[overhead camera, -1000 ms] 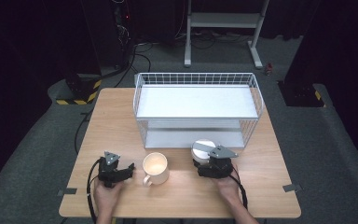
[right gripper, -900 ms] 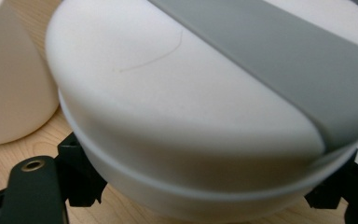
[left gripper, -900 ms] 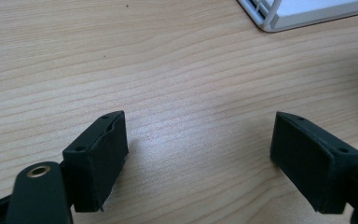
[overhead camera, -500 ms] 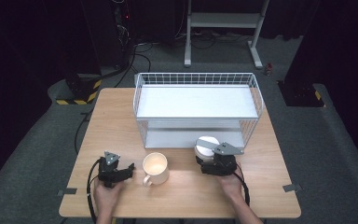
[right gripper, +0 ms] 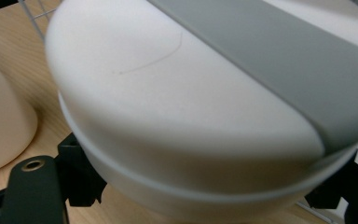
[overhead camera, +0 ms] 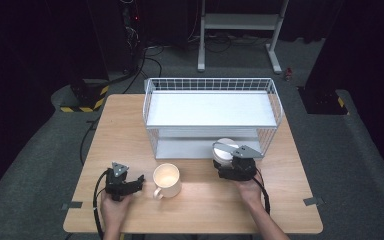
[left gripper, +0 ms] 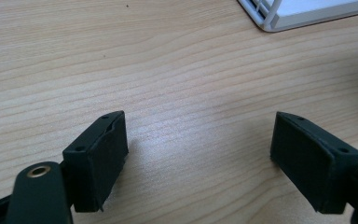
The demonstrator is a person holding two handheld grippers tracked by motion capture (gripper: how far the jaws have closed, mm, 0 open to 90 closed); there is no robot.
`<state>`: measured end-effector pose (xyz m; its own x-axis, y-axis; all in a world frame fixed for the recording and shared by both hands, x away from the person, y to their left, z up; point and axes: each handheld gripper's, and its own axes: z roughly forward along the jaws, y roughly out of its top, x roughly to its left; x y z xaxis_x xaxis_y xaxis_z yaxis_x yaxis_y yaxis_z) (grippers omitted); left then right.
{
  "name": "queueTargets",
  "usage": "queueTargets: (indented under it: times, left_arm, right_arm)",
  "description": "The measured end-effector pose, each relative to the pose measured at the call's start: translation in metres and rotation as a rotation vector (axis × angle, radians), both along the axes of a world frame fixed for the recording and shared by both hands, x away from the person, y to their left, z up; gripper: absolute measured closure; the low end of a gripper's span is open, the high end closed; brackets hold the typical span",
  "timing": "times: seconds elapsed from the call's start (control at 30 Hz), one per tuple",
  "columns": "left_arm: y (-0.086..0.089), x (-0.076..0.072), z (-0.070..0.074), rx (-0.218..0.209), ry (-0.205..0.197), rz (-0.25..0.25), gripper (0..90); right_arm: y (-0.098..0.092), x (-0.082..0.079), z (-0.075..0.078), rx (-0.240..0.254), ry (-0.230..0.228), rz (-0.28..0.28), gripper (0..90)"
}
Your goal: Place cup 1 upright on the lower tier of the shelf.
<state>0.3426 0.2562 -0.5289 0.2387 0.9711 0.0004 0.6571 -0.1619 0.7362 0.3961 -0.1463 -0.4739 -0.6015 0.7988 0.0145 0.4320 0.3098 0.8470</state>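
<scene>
While the left hand-held gripper point(overhead camera: 139, 181) rests spread wide over bare tabletop point(overhead camera: 205, 205), the right hand-held gripper point(overhead camera: 226, 156) clamps a white bowl point(overhead camera: 225, 149) at the front edge of the wire rack point(overhead camera: 211, 107). A cream mug point(overhead camera: 167, 180) stands between the two.

Both tools are black and boxy. The left tool point(overhead camera: 124, 181) carries a small grey three-cornered plate on top, and the right tool point(overhead camera: 234, 162) a larger one. A black cable loops from each toward the near table edge. In the left gripper view the jaws are blocky, matte black, with small holes along their edges and a brass-coloured screw at the left base. The forearms seem bare of sleeves, though they are small here.
</scene>
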Motion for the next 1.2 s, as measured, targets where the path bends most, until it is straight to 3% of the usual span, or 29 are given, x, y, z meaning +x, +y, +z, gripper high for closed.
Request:
queueTargets:
  times: [0.17, 0.7, 1.2]
  left_arm:
    - [0.000, 0.000, 0.000, 0.000, 0.000, 0.000, 18.9]
    - [0.000, 0.000, 0.000, -0.001, 0.001, 0.000, 18.9]
    - [0.000, 0.000, 0.000, 0.000, -0.002, 0.003, 18.8]
  right_arm:
    - [0.000, 0.012, -0.002, 0.009, 0.025, -0.041, 18.6]
    - [0.006, 0.033, -0.005, -0.008, 0.035, -0.092, 18.6]
    - [0.009, 0.046, -0.008, -0.024, 0.004, -0.100, 18.6]
